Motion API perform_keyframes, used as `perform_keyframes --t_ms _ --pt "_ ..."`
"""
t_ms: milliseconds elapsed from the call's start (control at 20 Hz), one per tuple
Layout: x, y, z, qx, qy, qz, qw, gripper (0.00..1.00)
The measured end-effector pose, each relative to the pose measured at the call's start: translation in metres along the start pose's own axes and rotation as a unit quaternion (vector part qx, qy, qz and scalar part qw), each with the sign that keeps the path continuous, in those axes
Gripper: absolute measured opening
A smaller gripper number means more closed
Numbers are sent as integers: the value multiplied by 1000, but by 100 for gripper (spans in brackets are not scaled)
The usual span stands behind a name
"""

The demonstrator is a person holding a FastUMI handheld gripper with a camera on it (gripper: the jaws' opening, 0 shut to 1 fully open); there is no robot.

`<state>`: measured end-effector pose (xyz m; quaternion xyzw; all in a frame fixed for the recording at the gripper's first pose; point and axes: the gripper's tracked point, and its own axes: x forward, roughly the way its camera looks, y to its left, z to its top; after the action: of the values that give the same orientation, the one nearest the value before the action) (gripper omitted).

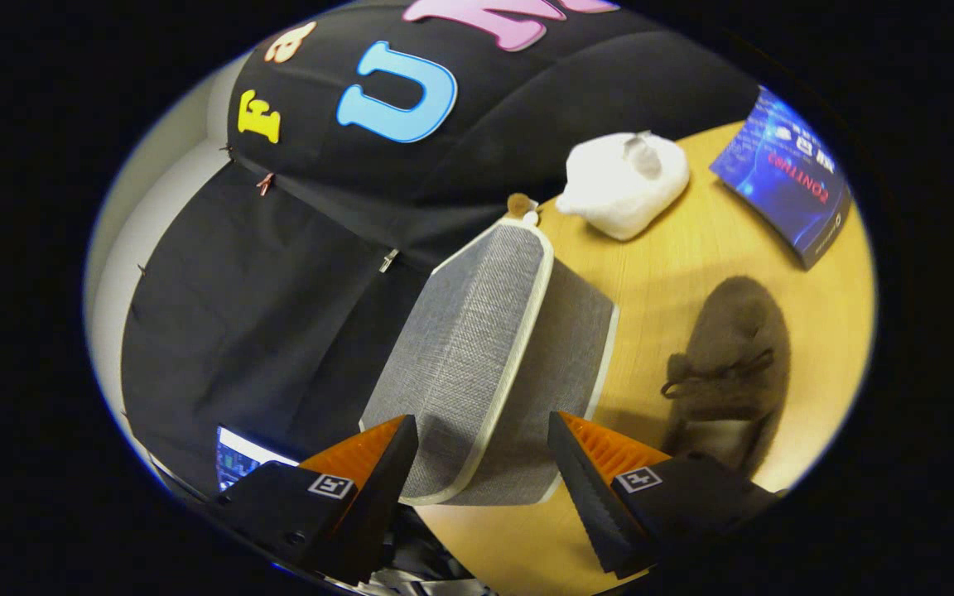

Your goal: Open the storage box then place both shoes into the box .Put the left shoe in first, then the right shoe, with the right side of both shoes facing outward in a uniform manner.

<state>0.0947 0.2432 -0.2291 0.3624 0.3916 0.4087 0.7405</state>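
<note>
A grey fabric storage box (489,356) with white piping stands on the wooden table (676,265), seen tilted; its near corner lies between my two fingers. My gripper (483,434) is open, its orange-and-black fingers either side of that corner and not pressing on it. A brown suede shoe (734,356) with laces lies on the table to the right of the box, just beyond the right finger. A small brown bit with a white tip (521,207) peeks out behind the box's far corner; I cannot tell what it is.
A white crumpled bag or cloth (624,184) lies on the table beyond the box. A blue booklet (787,178) lies to its right, near the table's far edge. A lit screen (237,459) shows low down beside the left finger.
</note>
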Motion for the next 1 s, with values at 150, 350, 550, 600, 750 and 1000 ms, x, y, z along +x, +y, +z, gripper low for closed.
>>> perform_keyframes --t_ms 150,350,550,600,750,1000 --pt "6 0 -4 85 12 52 995 98" --pt "14 10 -6 144 23 98 985 98" --pt "25 20 -5 187 28 125 974 93" --pt "24 21 -6 196 33 131 971 86" --pt "22 26 -3 218 37 147 964 53" --pt "17 34 8 259 44 137 955 16"
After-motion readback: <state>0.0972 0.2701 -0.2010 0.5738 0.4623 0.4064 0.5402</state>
